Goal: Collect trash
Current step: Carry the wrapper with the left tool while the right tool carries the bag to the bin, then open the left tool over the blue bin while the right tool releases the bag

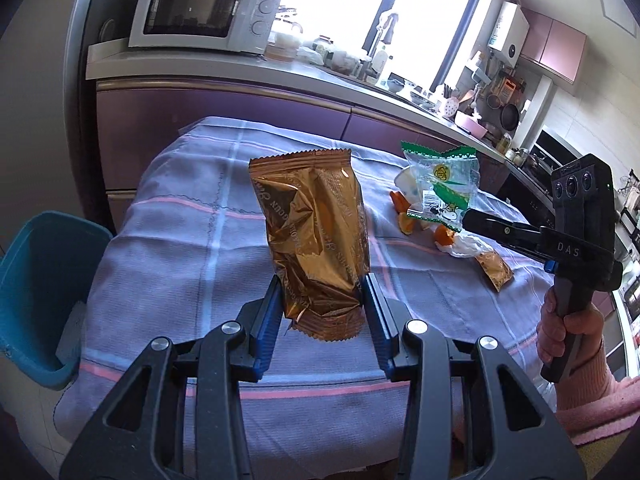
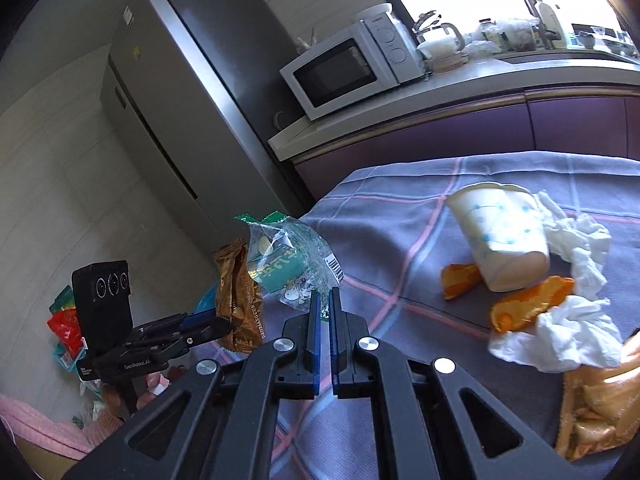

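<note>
Where the left wrist view begins, at its lower left edge, a teal bin (image 1: 38,288) is cut off by the frame, with something pale inside that is hard to make out. Right of it, at centre, the left gripper (image 1: 325,308) is clamped on a crumpled gold wrapper (image 1: 316,236), which stands upright between its blue pads above the checked tablecloth (image 1: 180,248). Further right, the right gripper (image 1: 466,216) pinches a clear wrapper with green print (image 1: 440,178), which hides most of the white cup and orange peel behind it; a small gold sachet (image 1: 496,268) lies just beyond, and at the right edge a hand (image 1: 560,328) in a pink sleeve grips the handle. The right wrist view shows what that one cannot: at its lower left, coloured packets (image 2: 64,328) lie on the floor, blurred. Moving right, the left gripper (image 2: 212,324) holds the gold wrapper (image 2: 236,300), and the right gripper (image 2: 325,300), jaws nearly together, nips the edge of the clear wrapper (image 2: 288,264). On the right half, a tipped paper cup (image 2: 500,232), orange peel (image 2: 528,308) and crumpled tissue (image 2: 568,340) lie touching one another, and a gold bag (image 2: 600,412) is cut off at the lower right.
</note>
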Motion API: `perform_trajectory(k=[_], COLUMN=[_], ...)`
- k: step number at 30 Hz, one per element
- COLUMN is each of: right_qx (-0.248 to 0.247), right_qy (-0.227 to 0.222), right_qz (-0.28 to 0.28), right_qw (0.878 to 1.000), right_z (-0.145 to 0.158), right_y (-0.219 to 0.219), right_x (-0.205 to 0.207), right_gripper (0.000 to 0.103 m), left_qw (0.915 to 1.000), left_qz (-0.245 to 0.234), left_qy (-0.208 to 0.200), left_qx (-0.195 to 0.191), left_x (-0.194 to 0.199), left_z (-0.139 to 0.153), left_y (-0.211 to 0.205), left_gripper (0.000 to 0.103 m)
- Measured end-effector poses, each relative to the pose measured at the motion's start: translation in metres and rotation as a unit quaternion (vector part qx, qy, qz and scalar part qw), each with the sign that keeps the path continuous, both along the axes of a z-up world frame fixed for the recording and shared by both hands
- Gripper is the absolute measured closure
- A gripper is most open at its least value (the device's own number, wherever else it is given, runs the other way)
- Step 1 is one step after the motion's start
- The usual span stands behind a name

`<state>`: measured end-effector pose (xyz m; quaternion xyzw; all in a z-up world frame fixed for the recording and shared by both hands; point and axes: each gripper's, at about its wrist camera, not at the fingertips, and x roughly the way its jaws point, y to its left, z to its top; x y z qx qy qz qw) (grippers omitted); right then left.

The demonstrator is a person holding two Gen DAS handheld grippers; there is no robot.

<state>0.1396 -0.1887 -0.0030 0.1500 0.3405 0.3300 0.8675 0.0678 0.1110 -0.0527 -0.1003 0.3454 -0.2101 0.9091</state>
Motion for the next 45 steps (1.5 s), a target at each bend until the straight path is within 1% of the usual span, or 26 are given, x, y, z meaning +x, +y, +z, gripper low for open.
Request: perform_trajectory(k=[6,14,21,27,37,41,45], right_qx=[-0.004,-0.013,-0.025,-0.035,-0.052,-0.057,-0.067], right_qy=[0.003,0.006,0.01,0.01,0.021,0.03,0.043], right_qz=[0.049,0.096,0.144,0.178,0.21,0.22,0.228], right_qw=[0.999,0.995,0.989,0.983,0.976,0.973,0.97], right_z=[0.001,0.006,0.004,0.002,-0.006,-0.011,-0.019], right_y=[0.042,0.09,0.141,0.182,0.232,0.246,0.263], right_x=[0.01,0.022,0.039,0.044,0.048,0.048,0.052], right_gripper=[0.1,0.1,0.1,0.1,0.1,0.1,0.1], left_qw=[0.9991,0.9955,0.9887,0.9816,0.9713,0.9681,0.9653], left_qz=[0.041,0.094,0.149,0.191,0.236,0.248,0.256], left_qy=[-0.002,-0.003,-0.007,0.004,0.027,0.037,0.051], left_qx=[-0.003,-0.013,-0.011,-0.008,0.0,0.005,0.001], left_x=[-0.008,-0.018,-0.025,-0.028,-0.028,-0.025,-0.02], left_z=[0.0,-0.002,-0.001,-0.01,-0.026,-0.034,-0.043], left_y=[0.04,0.091,0.136,0.175,0.214,0.224,0.234], left_gripper=[0.063,0.063,0.063,0.063,0.063,0.063,0.063])
